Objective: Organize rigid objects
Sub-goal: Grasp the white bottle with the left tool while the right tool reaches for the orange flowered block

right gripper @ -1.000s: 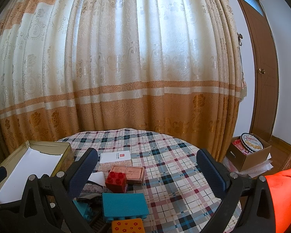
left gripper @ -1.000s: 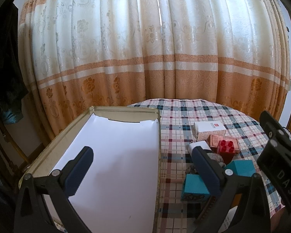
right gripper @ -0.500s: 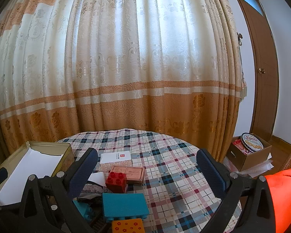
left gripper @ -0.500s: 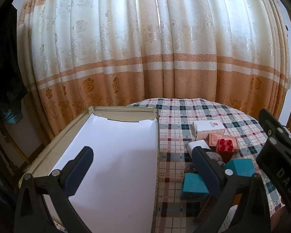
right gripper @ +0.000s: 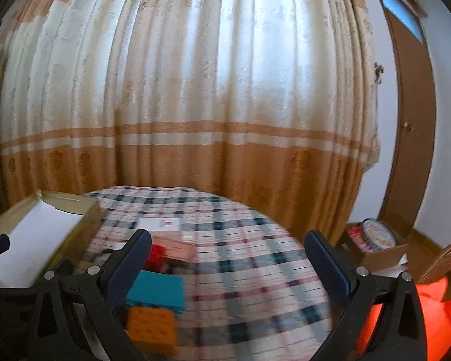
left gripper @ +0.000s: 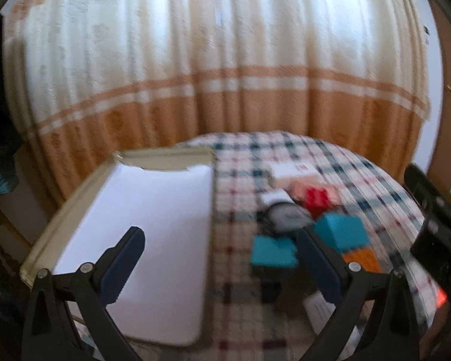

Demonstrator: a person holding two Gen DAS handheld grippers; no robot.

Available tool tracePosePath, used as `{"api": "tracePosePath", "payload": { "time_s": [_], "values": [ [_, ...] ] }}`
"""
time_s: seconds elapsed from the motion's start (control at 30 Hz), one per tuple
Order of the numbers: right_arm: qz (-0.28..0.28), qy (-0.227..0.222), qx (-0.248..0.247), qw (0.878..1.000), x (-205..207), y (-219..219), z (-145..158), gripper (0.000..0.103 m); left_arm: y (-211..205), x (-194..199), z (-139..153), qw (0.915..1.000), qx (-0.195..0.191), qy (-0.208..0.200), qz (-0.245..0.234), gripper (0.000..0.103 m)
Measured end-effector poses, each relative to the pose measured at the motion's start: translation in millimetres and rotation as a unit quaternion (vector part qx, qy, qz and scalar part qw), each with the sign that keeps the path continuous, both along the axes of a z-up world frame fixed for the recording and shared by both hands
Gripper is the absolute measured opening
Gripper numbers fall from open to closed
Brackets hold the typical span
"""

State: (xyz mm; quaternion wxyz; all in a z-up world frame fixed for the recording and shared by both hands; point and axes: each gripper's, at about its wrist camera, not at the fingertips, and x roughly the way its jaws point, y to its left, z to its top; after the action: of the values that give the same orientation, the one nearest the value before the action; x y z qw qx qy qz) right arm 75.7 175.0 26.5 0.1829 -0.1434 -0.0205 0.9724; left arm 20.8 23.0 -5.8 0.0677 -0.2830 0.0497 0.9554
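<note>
A cluster of rigid objects lies on the plaid table: teal blocks (left gripper: 342,231) (right gripper: 156,291), an orange block (right gripper: 151,329), a red brick (left gripper: 315,199) (right gripper: 158,253), a pink box (right gripper: 177,249) and a white box (left gripper: 291,169) (right gripper: 162,225). An open tin box lined with white paper (left gripper: 141,240) (right gripper: 30,240) stands at the left. My left gripper (left gripper: 222,263) is open and empty above the tin's right edge. My right gripper (right gripper: 227,266) is open and empty over the table, right of the cluster. Both views are blurred.
The round table with its plaid cloth (right gripper: 249,270) stands before a cream and orange curtain (right gripper: 195,90). A cardboard box with a round tin (right gripper: 375,240) sits on the floor at the right, by a brown door (right gripper: 406,120). Something orange (right gripper: 406,325) shows at the lower right.
Both grippers have moved, and the views are now motion-blurred. The objects sit lower and nearer in both views. Both jaws stay open and empty.
</note>
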Motion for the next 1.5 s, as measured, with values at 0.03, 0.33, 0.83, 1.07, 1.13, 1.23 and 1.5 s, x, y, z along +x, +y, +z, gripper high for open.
{"api": "tracePosePath", "payload": {
  "time_s": [0.03,0.33,0.83,1.07,1.13,1.23,1.5],
  "values": [
    [-0.006,0.001,0.004,1.000,4.1,4.4,0.1,0.103,2.1,1.9,-0.6,0.9999,0.005,-0.011,-0.007,0.103],
    [-0.048,0.008,-0.035,0.998,19.6,48.7,2.9,0.103,42.5,18.0,-9.7,0.9932,-0.016,-0.077,-0.086,0.085],
    [-0.023,-0.018,-0.050,0.998,12.4,41.7,-4.7,0.103,40.3,14.7,-27.8,0.9735,0.036,-0.173,-0.146,0.039],
    [-0.019,-0.027,-0.062,0.998,9.1,42.8,-8.4,0.103,41.1,16.2,-29.4,0.9717,0.030,-0.177,-0.154,0.039],
    [-0.016,-0.034,-0.066,0.997,7.6,41.9,-11.0,0.103,44.0,12.6,-42.1,0.9652,0.020,-0.211,-0.153,0.038],
    [-0.012,-0.038,-0.069,0.997,7.2,40.1,-13.2,0.103,40.2,10.8,-45.7,0.9670,0.023,-0.201,-0.155,0.036],
    [0.009,-0.052,-0.077,0.996,6.7,33.3,-17.2,0.102,26.9,10.9,-39.8,0.9659,0.045,-0.192,-0.168,0.036]
  ]
}}
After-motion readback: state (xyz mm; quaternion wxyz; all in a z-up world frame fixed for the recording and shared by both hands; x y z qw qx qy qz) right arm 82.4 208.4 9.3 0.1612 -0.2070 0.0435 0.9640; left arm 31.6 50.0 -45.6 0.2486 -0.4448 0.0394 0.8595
